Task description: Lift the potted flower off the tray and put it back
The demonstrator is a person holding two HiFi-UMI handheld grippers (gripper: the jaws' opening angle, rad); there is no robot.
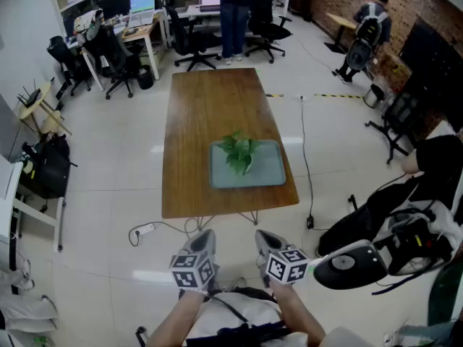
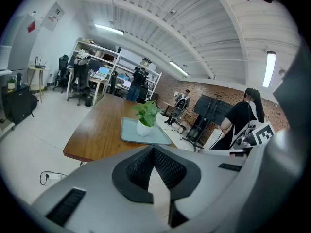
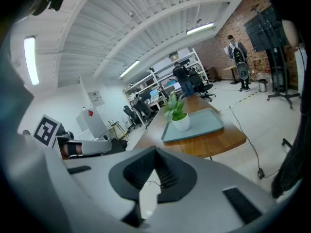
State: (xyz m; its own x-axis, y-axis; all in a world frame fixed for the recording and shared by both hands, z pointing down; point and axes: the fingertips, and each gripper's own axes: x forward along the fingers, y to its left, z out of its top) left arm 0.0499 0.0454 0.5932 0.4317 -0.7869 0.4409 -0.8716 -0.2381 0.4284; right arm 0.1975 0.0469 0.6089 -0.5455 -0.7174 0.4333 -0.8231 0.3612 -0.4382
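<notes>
Both shut, empty — left gripper (image 1: 205, 237) and right gripper (image 1: 266, 239) should open before squarely clasping the leafy white-potted flower (image 1: 241, 154) on the grey rectangular tray (image 1: 271, 173).

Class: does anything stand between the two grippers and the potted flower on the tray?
Nothing visible does: only floor and tabletop separate the left gripper and right gripper from the potted flower.

wooden table (image 1: 217, 114) | office chairs (image 1: 116, 56) beyond | power strip (image 1: 145, 229) on floor
</notes>
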